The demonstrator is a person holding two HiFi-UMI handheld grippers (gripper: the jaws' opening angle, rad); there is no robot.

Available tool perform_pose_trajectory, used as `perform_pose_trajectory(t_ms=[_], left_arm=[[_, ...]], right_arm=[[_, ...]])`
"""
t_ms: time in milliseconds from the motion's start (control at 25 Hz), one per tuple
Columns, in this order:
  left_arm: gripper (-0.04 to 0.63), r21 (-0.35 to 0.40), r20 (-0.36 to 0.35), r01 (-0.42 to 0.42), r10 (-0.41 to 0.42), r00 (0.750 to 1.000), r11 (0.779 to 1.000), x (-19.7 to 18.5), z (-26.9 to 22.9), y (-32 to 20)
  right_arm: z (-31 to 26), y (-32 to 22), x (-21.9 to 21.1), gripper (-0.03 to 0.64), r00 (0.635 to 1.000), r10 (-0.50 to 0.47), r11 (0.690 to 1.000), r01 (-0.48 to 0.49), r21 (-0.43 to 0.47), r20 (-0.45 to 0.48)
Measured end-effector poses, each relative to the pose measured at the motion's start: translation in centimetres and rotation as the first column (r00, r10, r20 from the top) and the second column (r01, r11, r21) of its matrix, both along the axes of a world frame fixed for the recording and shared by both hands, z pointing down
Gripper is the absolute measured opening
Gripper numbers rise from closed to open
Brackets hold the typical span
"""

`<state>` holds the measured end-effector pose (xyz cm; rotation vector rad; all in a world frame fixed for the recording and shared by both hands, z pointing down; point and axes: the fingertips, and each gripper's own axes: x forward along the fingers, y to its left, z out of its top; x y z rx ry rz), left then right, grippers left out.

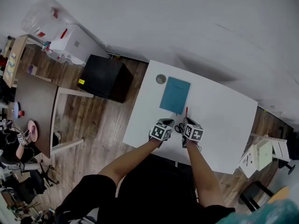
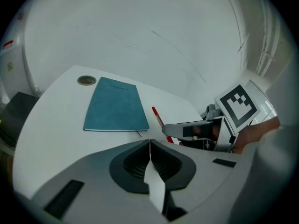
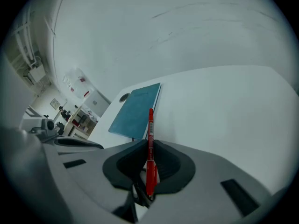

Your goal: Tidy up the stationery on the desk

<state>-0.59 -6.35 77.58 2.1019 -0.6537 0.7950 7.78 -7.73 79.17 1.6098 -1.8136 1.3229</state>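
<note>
A blue notebook (image 1: 174, 95) (image 2: 115, 105) (image 3: 137, 108) lies flat on the white desk (image 1: 219, 120), toward its far side. My right gripper (image 1: 186, 121) (image 3: 150, 143) is shut on a red pen (image 3: 150, 148), which points forward toward the notebook's near edge. In the left gripper view the pen (image 2: 158, 118) sticks out of the right gripper (image 2: 170, 129). My left gripper (image 1: 169, 122) (image 2: 149, 143) hangs just left of it, jaws shut with nothing clearly held. Black scissors (image 1: 179, 128) lie on the desk between the two grippers.
A round grey grommet (image 1: 160, 79) (image 2: 86, 80) sits in the desk beyond the notebook's left corner. A black box (image 1: 105, 77) stands on the wooden floor left of the desk, beside a brown table (image 1: 35, 106). White furniture (image 1: 264, 153) stands at the right.
</note>
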Motion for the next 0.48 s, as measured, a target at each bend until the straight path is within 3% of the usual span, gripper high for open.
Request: perform_pose_trajectory(t_ms=[360, 480], left_arm=[[0.015, 0.007, -0.017, 0.017, -0.017, 1.0, 1.0, 1.8, -0.2, -2.1], [0.015, 0.022, -0.01, 0.01, -0.01, 1.0, 1.0, 1.7, -0.3, -2.0]], right_arm=[[0.8, -5.6, 2.1, 0.061, 0.978, 0.196, 0.981, -0.195, -0.019, 0.07], [1.3, -6.9, 2.3, 0.061, 0.973, 0.217, 0.976, -0.215, -0.028, 0.081]])
